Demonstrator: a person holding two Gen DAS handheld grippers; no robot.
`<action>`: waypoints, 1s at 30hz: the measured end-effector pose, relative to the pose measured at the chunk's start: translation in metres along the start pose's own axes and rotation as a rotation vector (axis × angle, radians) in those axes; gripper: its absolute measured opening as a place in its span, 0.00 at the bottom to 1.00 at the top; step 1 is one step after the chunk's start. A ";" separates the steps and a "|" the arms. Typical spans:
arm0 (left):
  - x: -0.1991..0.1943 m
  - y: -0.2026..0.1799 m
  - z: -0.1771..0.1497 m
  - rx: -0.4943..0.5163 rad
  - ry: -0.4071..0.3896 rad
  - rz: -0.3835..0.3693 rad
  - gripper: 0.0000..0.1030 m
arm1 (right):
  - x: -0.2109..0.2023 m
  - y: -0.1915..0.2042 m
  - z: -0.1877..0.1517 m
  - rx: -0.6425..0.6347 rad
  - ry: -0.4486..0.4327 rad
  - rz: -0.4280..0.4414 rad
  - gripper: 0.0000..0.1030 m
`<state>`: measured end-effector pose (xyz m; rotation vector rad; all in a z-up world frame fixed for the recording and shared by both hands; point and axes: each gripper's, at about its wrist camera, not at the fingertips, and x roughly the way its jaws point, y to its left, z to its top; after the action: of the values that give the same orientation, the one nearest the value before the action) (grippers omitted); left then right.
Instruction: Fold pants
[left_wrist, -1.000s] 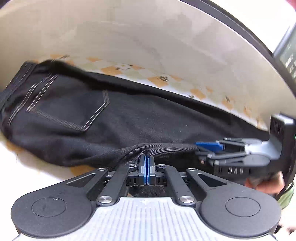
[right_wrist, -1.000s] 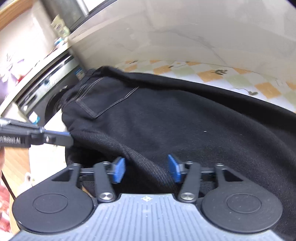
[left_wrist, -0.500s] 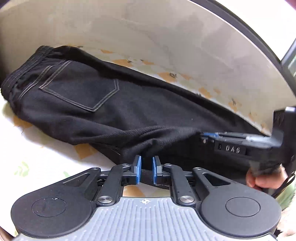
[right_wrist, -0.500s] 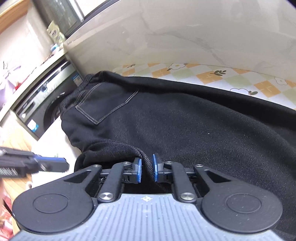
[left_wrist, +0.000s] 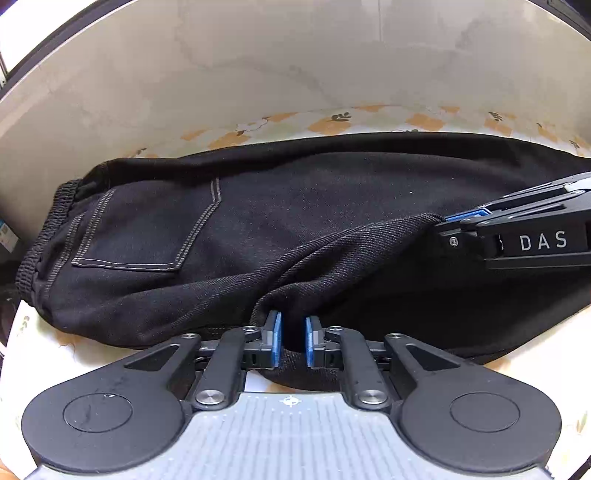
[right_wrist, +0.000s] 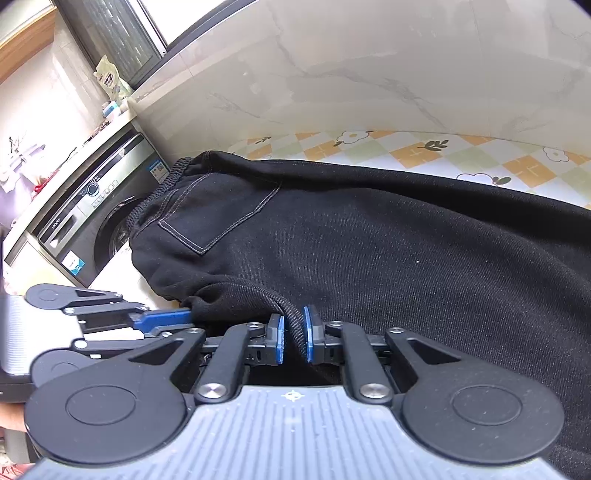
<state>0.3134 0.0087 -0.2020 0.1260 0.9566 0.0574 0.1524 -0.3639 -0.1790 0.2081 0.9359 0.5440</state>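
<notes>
We find the black pants (left_wrist: 332, 206) lying lengthwise on the checkered tablecloth, stitched back pocket up, elastic waistband at the left end, near edge bunched into a raised fold.

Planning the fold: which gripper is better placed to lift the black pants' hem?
Probably the right gripper: the ribbed hem of the black pants sits squarely between its jaws; the left gripper pinches a bunched fold.

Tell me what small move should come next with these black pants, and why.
Probably raise both a little together: the left hand-held gripper and the right hand-held gripper each pinch the near edge of the black pants, which lie slack on the checked tablecloth.
</notes>
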 end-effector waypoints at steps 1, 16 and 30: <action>-0.003 0.008 0.000 -0.024 0.003 -0.032 0.02 | -0.001 0.000 0.000 -0.003 0.001 -0.008 0.11; -0.045 0.097 -0.013 -0.457 0.028 -0.344 0.02 | -0.039 0.042 -0.028 -0.082 0.020 -0.066 0.30; -0.063 0.142 -0.037 -0.441 -0.013 -0.361 0.01 | 0.011 0.097 -0.054 -0.183 0.115 -0.062 0.32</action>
<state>0.2481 0.1462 -0.1528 -0.4520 0.9207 -0.0661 0.0799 -0.2790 -0.1793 -0.0168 0.9952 0.5854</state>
